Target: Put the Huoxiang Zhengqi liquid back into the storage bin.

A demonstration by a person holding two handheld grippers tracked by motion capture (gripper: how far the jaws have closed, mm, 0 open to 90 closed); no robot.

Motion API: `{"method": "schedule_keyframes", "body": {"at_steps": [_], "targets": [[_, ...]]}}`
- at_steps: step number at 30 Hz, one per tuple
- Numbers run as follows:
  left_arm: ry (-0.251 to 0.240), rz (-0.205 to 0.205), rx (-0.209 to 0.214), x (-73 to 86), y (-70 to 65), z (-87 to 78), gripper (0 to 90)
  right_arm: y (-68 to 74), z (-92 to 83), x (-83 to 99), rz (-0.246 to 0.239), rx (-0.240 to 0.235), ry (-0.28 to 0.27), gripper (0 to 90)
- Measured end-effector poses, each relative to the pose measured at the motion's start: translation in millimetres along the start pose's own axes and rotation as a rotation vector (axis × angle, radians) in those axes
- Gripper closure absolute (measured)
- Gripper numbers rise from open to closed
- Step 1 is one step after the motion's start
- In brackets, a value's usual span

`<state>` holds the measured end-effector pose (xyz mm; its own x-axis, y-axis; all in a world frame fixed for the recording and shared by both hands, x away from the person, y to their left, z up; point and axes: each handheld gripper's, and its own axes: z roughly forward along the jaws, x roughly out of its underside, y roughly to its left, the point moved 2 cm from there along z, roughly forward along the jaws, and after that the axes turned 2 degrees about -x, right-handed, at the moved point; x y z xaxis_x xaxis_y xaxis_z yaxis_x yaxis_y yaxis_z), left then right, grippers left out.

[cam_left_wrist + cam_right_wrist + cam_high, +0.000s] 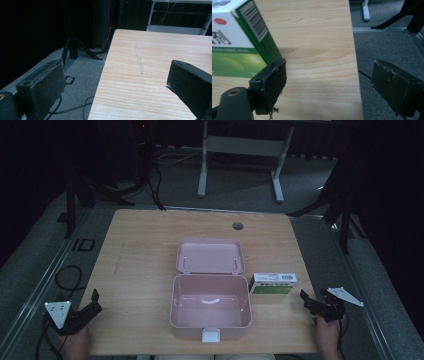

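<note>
- At the table's [140, 270] near right corner, the right gripper [306, 301] hangs with its jaws spread wide and nothing between them.
- Seen along this gripper [325, 82], one jaw is over the wood and the other is past the table's [317, 50] edge, above the grey floor [387, 45].
- Just beyond the jaw over the wood lies the carton [239, 37], white and green, with a barcode on its end; the jaw is near it, but I cannot tell if they touch.
- From above, the carton [273, 283] lies on the table's right side, just beside the box [210, 307].
- The box is pink and open, in the table's middle, near the front edge; its lid [210, 256] lies flat behind it.
- At the table's near left corner, the left gripper [94, 301] is also spread, holding nothing.
- Along this gripper [113, 82], one jaw is over the floor [82, 75] and one over the bare wood of the table [150, 55].
</note>
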<state>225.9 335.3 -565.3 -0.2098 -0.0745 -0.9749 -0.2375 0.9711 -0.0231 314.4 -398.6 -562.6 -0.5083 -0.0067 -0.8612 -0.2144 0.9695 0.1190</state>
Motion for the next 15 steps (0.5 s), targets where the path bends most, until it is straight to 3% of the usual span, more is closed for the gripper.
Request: {"method": "schedule_keyframes", "body": {"at_steps": [7, 15], "targets": [[0.008, 0.01, 0.0, 0.1, -0.7, 0.3, 2.1, 0.7, 1.0, 0.1, -0.013, -0.035, 0.018, 12.9], [0.013, 0.01, 0.006, 0.0, -0.8, 0.8, 2.1, 5.7, 5.5, 0.1, -0.099, -0.155, 0.09, 12.5]]}}
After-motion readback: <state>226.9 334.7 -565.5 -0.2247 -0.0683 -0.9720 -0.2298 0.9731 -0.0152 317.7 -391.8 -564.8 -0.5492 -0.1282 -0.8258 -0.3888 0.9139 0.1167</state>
